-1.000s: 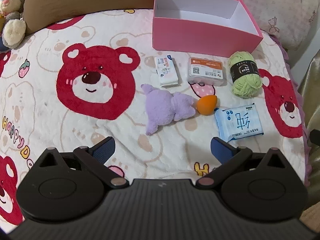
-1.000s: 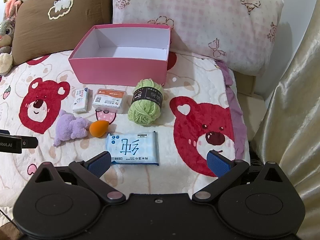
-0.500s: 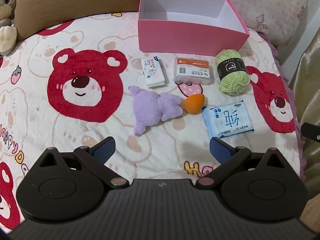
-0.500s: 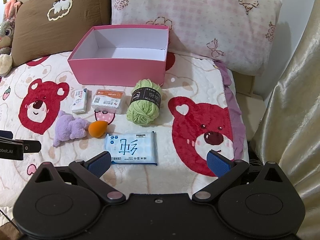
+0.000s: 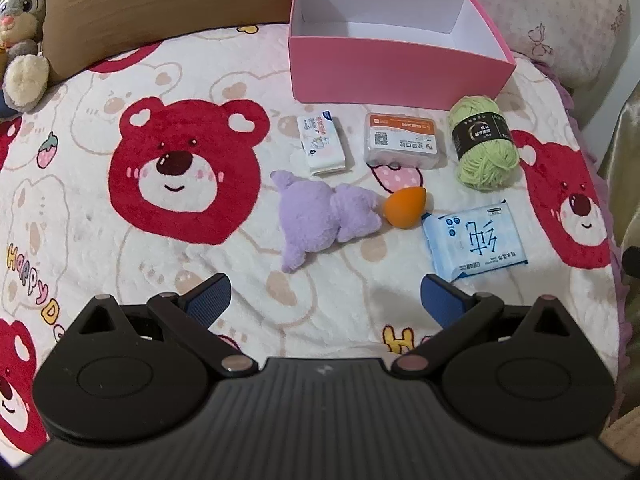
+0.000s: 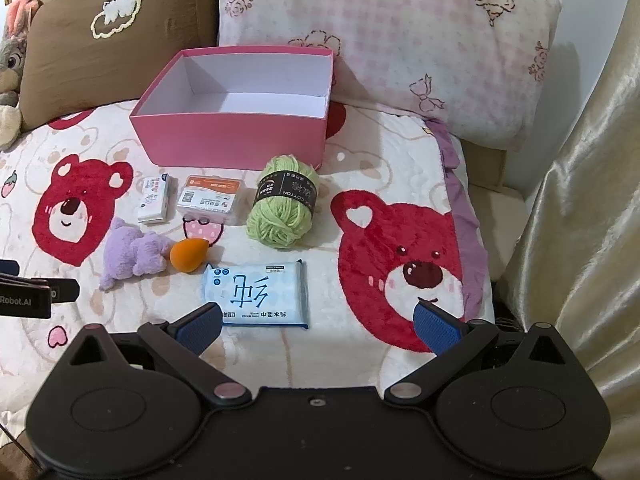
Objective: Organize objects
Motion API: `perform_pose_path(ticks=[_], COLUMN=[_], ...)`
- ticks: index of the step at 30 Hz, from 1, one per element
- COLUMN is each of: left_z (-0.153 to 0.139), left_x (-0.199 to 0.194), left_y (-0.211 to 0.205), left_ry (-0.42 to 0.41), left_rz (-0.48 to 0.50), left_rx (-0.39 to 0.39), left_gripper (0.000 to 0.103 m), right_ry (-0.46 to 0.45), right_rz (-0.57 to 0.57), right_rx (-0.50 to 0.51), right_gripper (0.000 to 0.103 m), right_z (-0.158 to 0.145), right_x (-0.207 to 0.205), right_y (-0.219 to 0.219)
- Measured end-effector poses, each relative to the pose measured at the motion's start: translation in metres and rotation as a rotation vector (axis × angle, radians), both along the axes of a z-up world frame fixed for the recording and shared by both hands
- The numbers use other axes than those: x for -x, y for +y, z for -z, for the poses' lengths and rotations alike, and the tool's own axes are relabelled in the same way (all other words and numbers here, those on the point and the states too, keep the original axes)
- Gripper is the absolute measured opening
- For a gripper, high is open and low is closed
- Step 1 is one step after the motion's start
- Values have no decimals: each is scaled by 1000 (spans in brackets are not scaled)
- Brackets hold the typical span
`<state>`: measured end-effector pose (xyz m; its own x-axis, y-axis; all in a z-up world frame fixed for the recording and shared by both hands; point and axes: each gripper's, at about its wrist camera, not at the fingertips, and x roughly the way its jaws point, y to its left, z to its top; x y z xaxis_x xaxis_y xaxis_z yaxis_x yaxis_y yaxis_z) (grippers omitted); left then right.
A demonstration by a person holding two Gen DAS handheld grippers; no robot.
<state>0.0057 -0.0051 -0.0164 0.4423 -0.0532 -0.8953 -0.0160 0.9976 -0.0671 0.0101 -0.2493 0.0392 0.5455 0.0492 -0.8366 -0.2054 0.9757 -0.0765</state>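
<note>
An empty pink box (image 5: pixel 396 68) (image 6: pixel 232 136) stands on the bear-print blanket. In front of it lie a small white packet (image 5: pixel 322 146) (image 6: pixel 154 198), a clear case with an orange label (image 5: pixel 404 140) (image 6: pixel 210 200), a green yarn ball (image 5: pixel 482 142) (image 6: pixel 284 206), a purple plush (image 5: pixel 320 220) (image 6: pixel 130 252), an orange sponge (image 5: pixel 404 212) (image 6: pixel 188 254) and a blue wipes pack (image 5: pixel 474 240) (image 6: pixel 256 294). My left gripper (image 5: pixel 324 300) is open and empty, just short of the plush. My right gripper (image 6: pixel 318 324) is open and empty, with its left finger at the wipes pack's near corner.
A brown pillow (image 6: pixel 108 40) and a pink checked pillow (image 6: pixel 400 40) lean behind the box. A grey bunny toy (image 5: pixel 22 40) sits at the far left. A gold curtain (image 6: pixel 580 200) hangs past the bed's right edge. The left gripper shows at the left edge of the right wrist view (image 6: pixel 28 294).
Both views have shifted slightly; the left gripper has drifted a little closer to the objects. Both grippers stay open and nothing on the blanket has moved.
</note>
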Motion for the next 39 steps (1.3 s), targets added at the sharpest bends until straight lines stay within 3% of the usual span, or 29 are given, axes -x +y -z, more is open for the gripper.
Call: perform_pose_path(ticks=[39], left_z=[-5], left_x=[4], left_y=[-5], left_ry=[-3], left_rz=[-28], left_rx=[33], left_gripper=[103], right_ry=[10], right_rz=[15], right_rx=[0], right_gripper=[103], right_z=[4], right_x=[-1], right_y=[-1])
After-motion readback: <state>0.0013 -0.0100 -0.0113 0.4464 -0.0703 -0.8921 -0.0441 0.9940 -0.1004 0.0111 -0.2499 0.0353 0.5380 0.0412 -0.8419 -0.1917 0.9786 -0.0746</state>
